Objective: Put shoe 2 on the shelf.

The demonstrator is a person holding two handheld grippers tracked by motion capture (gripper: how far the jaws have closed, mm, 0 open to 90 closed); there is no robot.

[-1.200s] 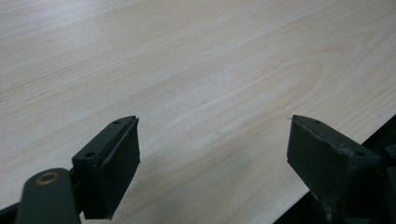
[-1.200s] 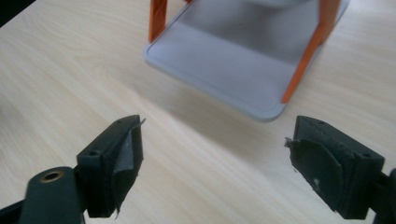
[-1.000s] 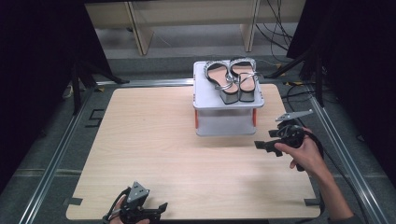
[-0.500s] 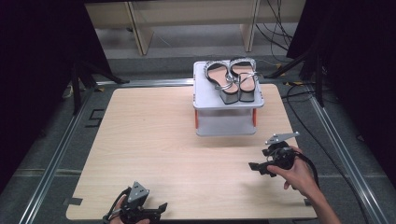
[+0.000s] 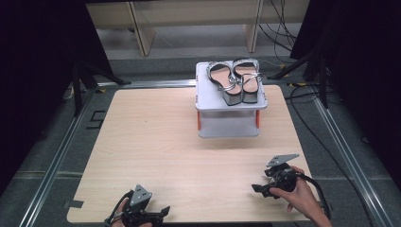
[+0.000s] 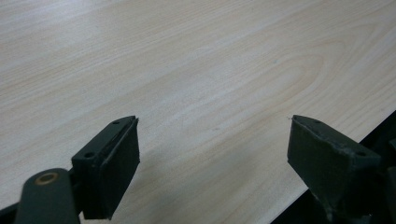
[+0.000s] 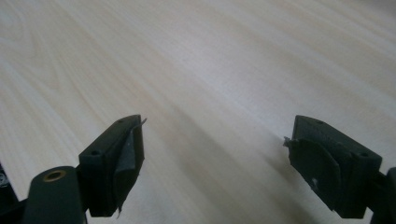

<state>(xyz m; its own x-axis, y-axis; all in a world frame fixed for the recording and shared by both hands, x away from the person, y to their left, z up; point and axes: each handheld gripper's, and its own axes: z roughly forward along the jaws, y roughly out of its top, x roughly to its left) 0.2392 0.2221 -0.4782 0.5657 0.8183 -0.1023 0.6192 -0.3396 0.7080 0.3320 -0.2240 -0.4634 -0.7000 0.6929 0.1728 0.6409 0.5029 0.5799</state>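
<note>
A pair of silver-strapped sandals (image 5: 237, 80) rests side by side on top of a small grey two-level rack (image 5: 230, 124) at the back of the wooden table (image 5: 156, 142). My left gripper (image 5: 163, 211) sits low at the table's front edge, left of centre, open with nothing between its jaws; its own view (image 6: 212, 154) has bare wood between them. My right gripper (image 5: 257, 187), held by a hand (image 5: 300, 198), hovers near the front right of the table, open and empty; in its own view (image 7: 215, 161) just tabletop lies between the pads.
Metal rails (image 5: 56, 161) frame the table on both sides. Cables (image 5: 307, 94) trail over the floor at the back right. Wooden furniture legs (image 5: 142, 28) stand behind the table. Dark drapes close off both sides.
My right gripper has moved from beside the rack toward me and slightly left, down to the front right of the table. The left gripper has stayed put.
</note>
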